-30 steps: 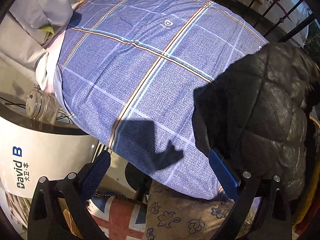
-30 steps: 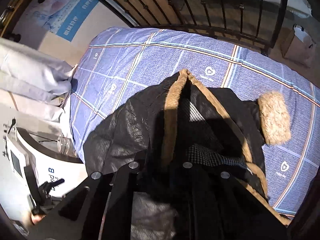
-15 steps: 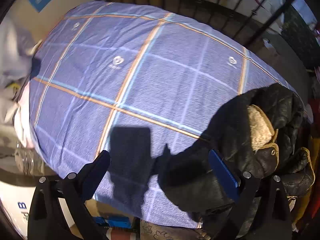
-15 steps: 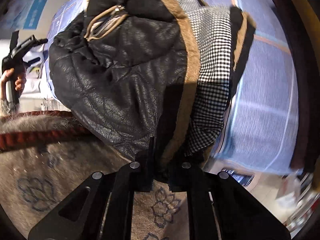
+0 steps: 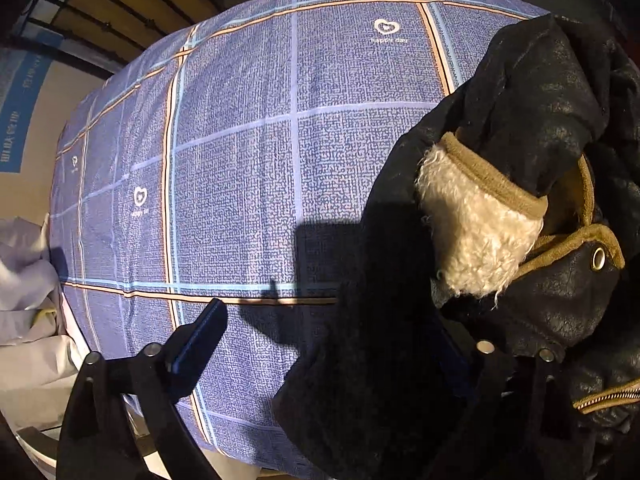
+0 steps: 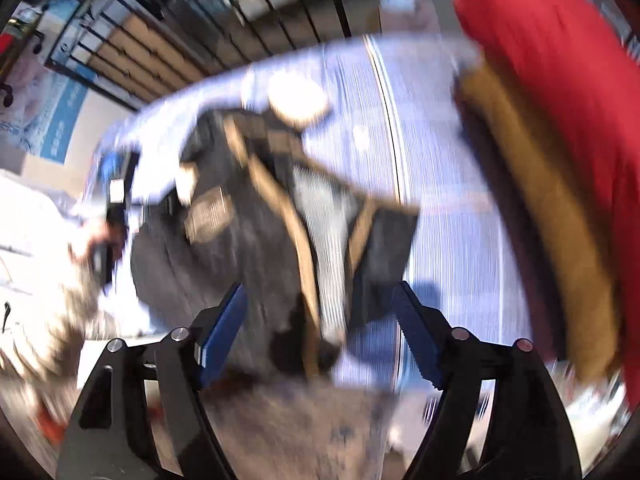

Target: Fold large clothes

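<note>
A black leather jacket [image 5: 540, 128] with tan trim and a white fleece cuff [image 5: 476, 232] lies bunched on the right of a bed with a blue plaid cover [image 5: 260, 140]. My left gripper [image 5: 332, 340] is open just above the cover; its right finger is hidden in the jacket's dark edge. In the blurred right wrist view the jacket [image 6: 256, 220] lies crumpled on the bed, checked lining showing. My right gripper [image 6: 320, 332] is open and empty just in front of the jacket's near edge.
A black metal railing [image 6: 280, 8] runs behind the bed. Grey bedding [image 5: 24, 300] is piled at the bed's left side. Red [image 6: 560, 80] and tan [image 6: 532, 200] clothes are close on the right in the right wrist view. A hand holds the left gripper's handle [image 6: 100, 248].
My right gripper has let go of the jacket and opened; the jacket now lies on the bed. My left gripper has moved in closer over the cover, next to the jacket.
</note>
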`<action>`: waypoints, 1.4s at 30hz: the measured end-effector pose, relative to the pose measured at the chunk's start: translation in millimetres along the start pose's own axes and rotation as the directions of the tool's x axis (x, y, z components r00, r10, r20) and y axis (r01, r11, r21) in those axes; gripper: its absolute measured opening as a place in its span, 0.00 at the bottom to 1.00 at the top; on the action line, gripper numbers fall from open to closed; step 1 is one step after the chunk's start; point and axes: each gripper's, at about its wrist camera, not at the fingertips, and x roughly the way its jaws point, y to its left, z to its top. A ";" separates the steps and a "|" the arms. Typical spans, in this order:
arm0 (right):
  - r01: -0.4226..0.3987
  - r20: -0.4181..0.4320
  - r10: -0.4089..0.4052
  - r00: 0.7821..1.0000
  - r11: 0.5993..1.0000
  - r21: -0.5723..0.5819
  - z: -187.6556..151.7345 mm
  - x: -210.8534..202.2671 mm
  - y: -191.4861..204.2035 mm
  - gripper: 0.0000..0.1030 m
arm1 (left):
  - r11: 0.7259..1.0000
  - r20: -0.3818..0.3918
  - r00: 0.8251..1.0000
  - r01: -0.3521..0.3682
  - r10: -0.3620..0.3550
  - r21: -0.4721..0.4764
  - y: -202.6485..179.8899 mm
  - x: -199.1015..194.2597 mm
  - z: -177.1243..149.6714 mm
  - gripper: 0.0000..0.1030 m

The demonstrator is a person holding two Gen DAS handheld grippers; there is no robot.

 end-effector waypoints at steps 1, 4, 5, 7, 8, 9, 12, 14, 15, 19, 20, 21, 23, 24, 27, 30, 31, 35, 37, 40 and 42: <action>-0.018 0.032 0.018 0.999 1.000 -0.017 21.6 0.4 9.9 0.73 | 1.000 0.003 1.000 0.010 -0.010 0.004 -1.0 -1.6 -3.4 0.76; -0.068 0.046 0.074 0.996 0.991 -0.117 96.5 34.4 55.0 0.73 | 0.999 0.017 0.999 0.035 -0.035 0.017 -2.8 -7.1 -13.4 0.61; -0.059 0.037 0.066 0.997 0.986 -0.155 115.8 47.9 65.9 0.73 | 0.999 0.022 0.999 0.046 -0.046 0.010 -3.1 -7.6 -14.9 0.58; -0.031 -0.019 0.027 0.999 0.973 -0.229 142.5 84.3 103.7 0.73 | 0.997 0.012 0.997 0.073 -0.073 -0.017 -2.9 -6.0 -18.0 0.47; -0.015 -0.050 0.002 0.999 0.965 -0.261 158.2 100.0 114.5 0.73 | 0.995 0.011 0.995 0.096 -0.096 -0.033 -3.3 -6.3 -19.8 0.37; 0.031 -0.074 -0.055 0.996 0.954 -0.300 170.8 123.3 127.6 0.73 | 0.991 0.016 0.992 0.122 -0.122 -0.048 -3.8 -7.5 -22.1 0.32; 0.136 -0.192 -0.226 0.955 0.909 -0.394 185.2 206.8 151.9 0.73 | 0.983 0.029 0.987 0.162 -0.160 -0.082 -3.6 -8.8 -29.1 0.19; 0.182 -0.274 -0.301 0.914 0.905 -0.385 174.8 246.6 135.9 0.72 | 0.976 0.047 0.983 0.184 -0.180 -0.115 0.0 -12.5 -37.3 0.17; 0.169 -0.307 -0.286 0.908 0.919 -0.355 163.7 259.2 123.1 0.58 | 0.972 0.055 0.981 0.194 -0.188 -0.130 2.2 -14.3 -41.9 0.16; 0.108 -0.193 -0.196 0.962 0.914 -0.391 119.8 231.7 107.4 0.22 | 0.950 0.104 0.967 0.249 -0.232 -0.191 14.2 -32.7 -67.9 0.14; 0.086 -0.174 -0.163 0.971 0.920 -0.382 112.8 215.3 101.6 0.18 | 0.942 0.128 0.962 0.264 -0.241 -0.208 20.5 -40.6 -75.9 0.13; 0.050 -0.169 -0.114 0.979 0.937 -0.345 109.0 196.5 93.0 0.15 | 0.932 0.152 0.957 0.279 -0.248 -0.233 29.4 -49.7 -83.8 0.13; -0.060 -0.156 0.024 0.987 0.972 -0.228 111.5 150.3 76.7 0.14 | 0.898 0.196 0.943 0.318 -0.268 -0.303 54.9 -69.9 -96.5 0.13; -0.118 -0.137 0.094 0.986 0.976 -0.180 110.1 125.9 65.0 0.13 | 0.879 0.227 0.934 0.340 -0.275 -0.336 68.8 -82.3 -103.7 0.13; -0.249 -0.059 0.245 0.968 0.966 -0.075 112.3 66.8 44.4 0.13 | 0.864 0.309 0.919 0.353 -0.246 -0.359 96.7 -121.4 -113.3 0.13; -0.373 0.044 0.373 0.927 0.928 -0.007 118.4 15.8 31.2 0.13 | 0.873 0.399 0.900 0.329 -0.175 -0.361 113.8 -166.9 -111.9 0.12; -0.430 0.088 0.428 0.899 0.903 -0.003 122.4 -5.8 29.2 0.13 | 0.867 0.445 0.882 0.337 -0.155 -0.366 122.3 -186.0 -112.3 0.12; -0.495 0.238 0.508 0.827 0.861 -0.116 135.0 -75.5 44.1 0.13 | 0.849 0.633 0.774 0.344 -0.015 -0.401 158.8 -270.8 -123.4 0.12; -0.528 0.316 0.558 0.767 0.829 -0.182 138.7 -110.5 45.6 0.13 | 0.852 0.700 0.712 0.327 0.061 -0.408 175.4 -305.7 -131.2 0.12; -0.561 0.390 0.605 0.694 0.795 -0.233 138.8 -140.0 34.8 0.13 | 0.848 0.741 0.641 0.265 0.200 -0.459 200.2 -328.5 -141.3 0.12; -0.578 0.391 0.606 0.693 0.791 -0.202 139.1 -133.1 26.1 0.13 | 0.827 0.723 0.649 0.256 0.237 -0.501 220.4 -314.4 -141.7 0.12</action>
